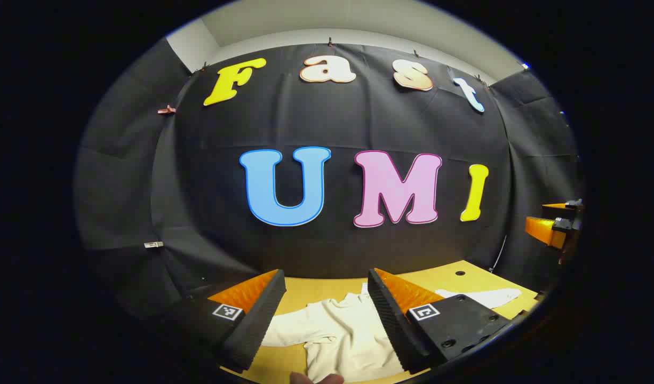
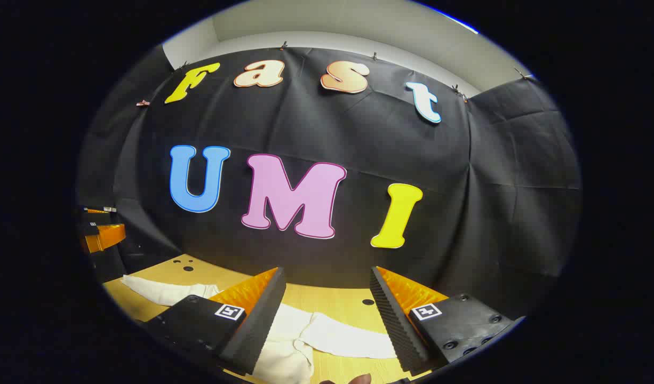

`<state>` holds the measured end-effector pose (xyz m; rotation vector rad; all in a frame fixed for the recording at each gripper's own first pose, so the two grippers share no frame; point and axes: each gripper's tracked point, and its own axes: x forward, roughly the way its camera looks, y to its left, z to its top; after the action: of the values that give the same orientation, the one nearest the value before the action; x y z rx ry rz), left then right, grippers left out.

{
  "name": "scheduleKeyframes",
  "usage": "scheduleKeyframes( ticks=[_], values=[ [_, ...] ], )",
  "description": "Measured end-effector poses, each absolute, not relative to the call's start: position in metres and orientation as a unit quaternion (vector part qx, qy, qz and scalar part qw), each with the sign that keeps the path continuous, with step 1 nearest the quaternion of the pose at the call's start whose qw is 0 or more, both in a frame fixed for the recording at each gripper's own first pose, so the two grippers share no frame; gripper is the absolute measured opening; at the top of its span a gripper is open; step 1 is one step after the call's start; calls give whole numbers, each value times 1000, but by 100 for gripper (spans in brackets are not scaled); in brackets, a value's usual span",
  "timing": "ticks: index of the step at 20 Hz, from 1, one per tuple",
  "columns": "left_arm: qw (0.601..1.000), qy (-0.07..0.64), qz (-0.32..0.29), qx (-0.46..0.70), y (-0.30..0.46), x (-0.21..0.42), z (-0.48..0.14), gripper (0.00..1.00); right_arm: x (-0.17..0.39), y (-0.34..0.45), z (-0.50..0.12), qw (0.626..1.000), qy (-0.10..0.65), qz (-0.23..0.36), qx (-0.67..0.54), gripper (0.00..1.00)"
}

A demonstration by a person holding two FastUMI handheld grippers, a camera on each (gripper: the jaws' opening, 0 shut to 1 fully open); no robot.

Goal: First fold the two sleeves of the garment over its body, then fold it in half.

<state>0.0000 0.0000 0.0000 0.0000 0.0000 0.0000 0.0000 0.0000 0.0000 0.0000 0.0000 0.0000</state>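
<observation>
A cream long-sleeved garment lies flat on the yellow wooden table. In the left gripper view its body runs between my fingers, one sleeve reaches left and the other sleeve lies out to the right. My left gripper hangs open above the garment, touching nothing. In the right gripper view the garment sits below, with a sleeve between the fingers and the far sleeve at the left. My right gripper is open above it. Each view catches the other gripper at its edge.
The black cloth wall closes off the table's far side, close behind the garment. The tabletop has small round holes near its back edge. A fingertip shows at the bottom of the left gripper view.
</observation>
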Motion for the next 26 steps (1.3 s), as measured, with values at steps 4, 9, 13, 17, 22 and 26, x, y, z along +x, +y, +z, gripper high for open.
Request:
scheduleKeyframes(
  ticks=[4, 9, 13, 17, 22, 26],
  values=[
    [1000, -8, -7, 3, -4, 11, 2, 98, 7, 0, 6, 1000, -4, -8, -2, 97],
    [999, -7, -33, 23, -16, 26, 3, 98, 3, 1, 12, 1000, -7, -23, -9, 98],
    [999, 4, -41, 14, -21, 31, -2, 99, -5, -7, 11, 999, -10, -32, -9, 97],
    [1000, -4, -27, 14, -13, 23, -7, 99, -10, -16, 9, 999, -10, -32, -7, 97],
    [1000, 1, -9, 23, -9, 6, -13, 99, -12, -26, -2, 999, -4, -20, -30, 96],
    [1000, 12, 5, 26, -16, -3, -18, 98, -2, -67, -44, 998, 48, -40, -7, 97]
  ],
)
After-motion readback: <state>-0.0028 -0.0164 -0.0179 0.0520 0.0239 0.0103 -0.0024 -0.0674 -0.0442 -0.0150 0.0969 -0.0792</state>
